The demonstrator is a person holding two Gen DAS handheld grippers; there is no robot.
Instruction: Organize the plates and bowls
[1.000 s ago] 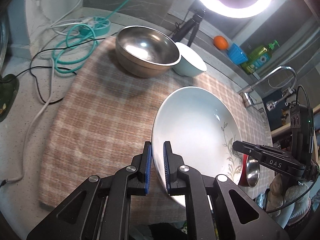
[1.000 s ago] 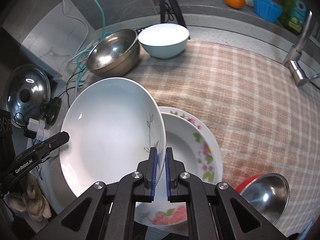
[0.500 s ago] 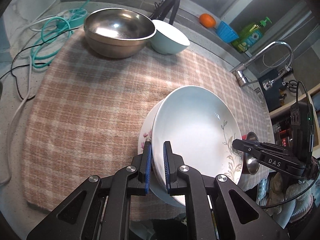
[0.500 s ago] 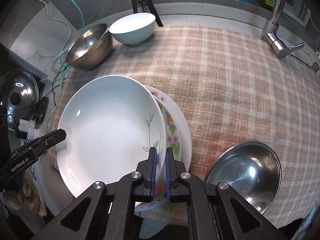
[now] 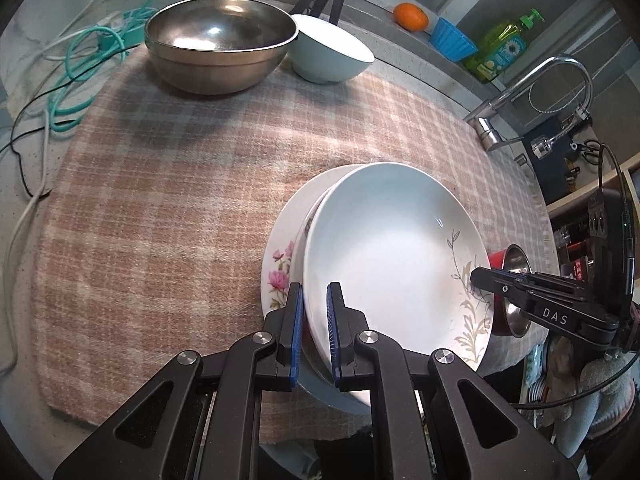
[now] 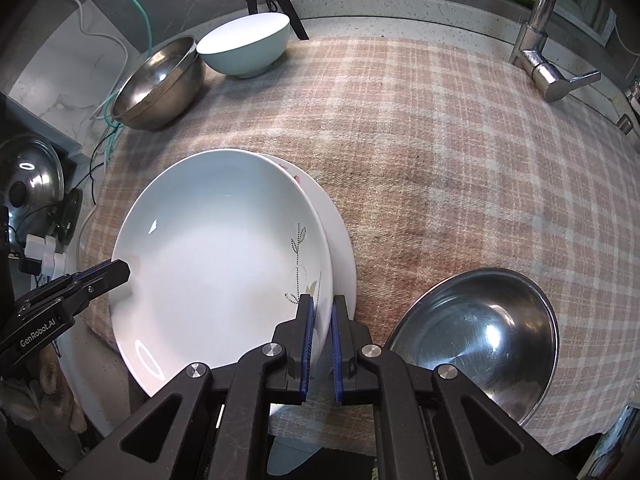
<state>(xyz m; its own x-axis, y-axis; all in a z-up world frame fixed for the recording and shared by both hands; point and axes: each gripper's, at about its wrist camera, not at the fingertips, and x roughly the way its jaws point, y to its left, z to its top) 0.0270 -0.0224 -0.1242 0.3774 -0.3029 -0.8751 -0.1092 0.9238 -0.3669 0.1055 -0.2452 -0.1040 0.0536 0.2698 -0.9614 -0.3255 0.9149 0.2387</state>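
Note:
A white deep plate with a leaf sprig (image 5: 392,256) (image 6: 216,256) is held at opposite rims by both grippers, low over a flowered plate (image 5: 280,264) (image 6: 340,240) on the plaid cloth. My left gripper (image 5: 314,320) is shut on its near rim. My right gripper (image 6: 322,328) is shut on the opposite rim. The right gripper's fingers (image 5: 520,292) show in the left wrist view, the left gripper's fingers (image 6: 80,284) show in the right wrist view. Whether the two plates touch is unclear.
A large steel bowl (image 5: 220,52) (image 6: 160,84) and a pale blue bowl (image 5: 328,56) (image 6: 244,48) stand at the back. A smaller steel bowl (image 6: 476,332) (image 5: 514,292) sits beside the plates. A faucet (image 6: 540,52), cables (image 5: 72,72) and a pot lid (image 6: 28,184) flank the cloth (image 5: 160,200).
Both grippers have carried the white plate down and across until it hangs just over the flowered plate, now nearly covering it. Both grips are unchanged.

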